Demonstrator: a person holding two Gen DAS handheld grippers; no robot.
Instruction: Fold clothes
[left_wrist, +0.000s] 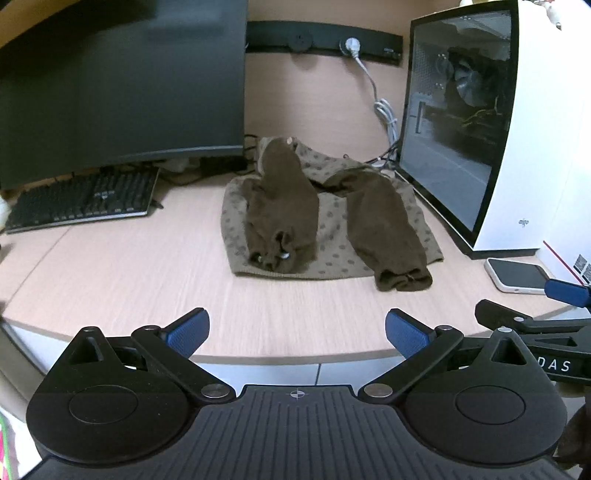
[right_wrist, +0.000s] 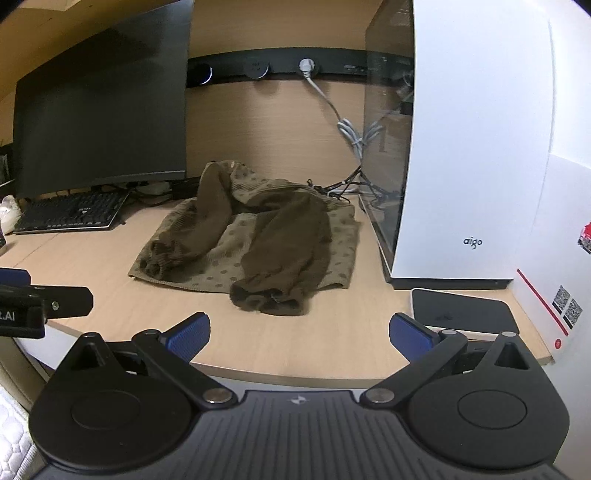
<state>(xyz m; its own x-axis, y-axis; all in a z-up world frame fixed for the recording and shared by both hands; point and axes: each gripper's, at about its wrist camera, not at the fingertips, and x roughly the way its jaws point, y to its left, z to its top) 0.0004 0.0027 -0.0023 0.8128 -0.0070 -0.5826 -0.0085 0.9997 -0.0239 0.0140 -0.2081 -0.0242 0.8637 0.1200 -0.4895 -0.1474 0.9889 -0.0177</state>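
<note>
- Left gripper (left_wrist: 297, 334) was seen with fingers spread wide, nothing between the blue pads; held off the near edge of the desk (left_wrist: 147, 273)
- Right gripper (right_wrist: 299, 334) likewise spread and empty, also at the near edge
- Sweater (left_wrist: 328, 225) was found straight ahead of both grippers, flat on the desk, well apart from either; dotted body underneath, both dark sleeves laid over it
- Long axis of each sleeve ran roughly away from the grippers, cuffs at the near end; left cuff (left_wrist: 275, 254) lay on the body, right cuff (left_wrist: 404, 278) hung just past the hem
- Garment sat slightly right of the left gripper's centreline and slightly left of the right gripper's; neither was clearly nearer, each faced its own sleeve
- Sleeves-in layout was judged to fit either a fold part done or a garment merely dropped that way; could not be settled
- PC case (left_wrist: 517, 147) stood just beside the sweater's right edge, phone (left_wrist: 517, 275) near the right gripper, keyboard (left_wrist: 81, 201) off to the left
</note>
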